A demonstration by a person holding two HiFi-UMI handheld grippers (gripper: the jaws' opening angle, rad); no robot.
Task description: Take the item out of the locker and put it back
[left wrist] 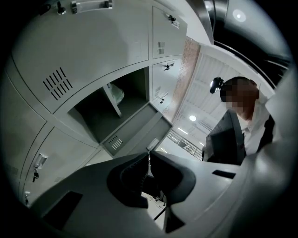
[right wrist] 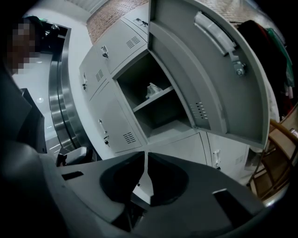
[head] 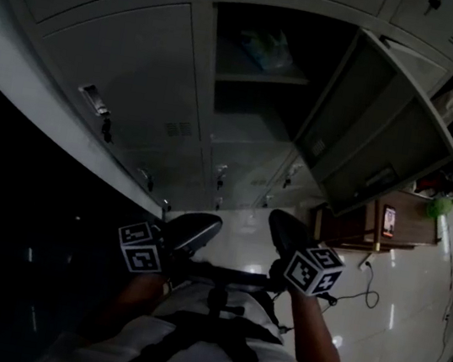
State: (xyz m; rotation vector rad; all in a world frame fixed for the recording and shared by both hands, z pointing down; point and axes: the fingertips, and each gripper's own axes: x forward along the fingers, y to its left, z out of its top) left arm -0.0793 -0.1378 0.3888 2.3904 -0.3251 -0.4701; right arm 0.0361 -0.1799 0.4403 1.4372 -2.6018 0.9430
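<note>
— Where is the item lying at this moment?

— The item, a pale crumpled thing that is looking like a plastic bag, is lying on the shelf inside the open locker. It is sitting in the upper compartment, toward the back, and nothing is touching it.

— And the door?

— The door is hanging wide open at the right of the opening.

— What are your tongs doing?

— I am holding both of them low in front of my body, well apart from the locker. My left tongs are sitting with their tips pressed together and are gripping nothing. My right tongs are drawn together too, showing only a hairline slit, with nothing between them.

— What is standing around?

— Closed lockers are flanking the open one, with small keys hanging in their doors. A wooden piece of furniture is standing just below the open door on the glossy floor, and a cable is trailing across the floor beside it.
</note>
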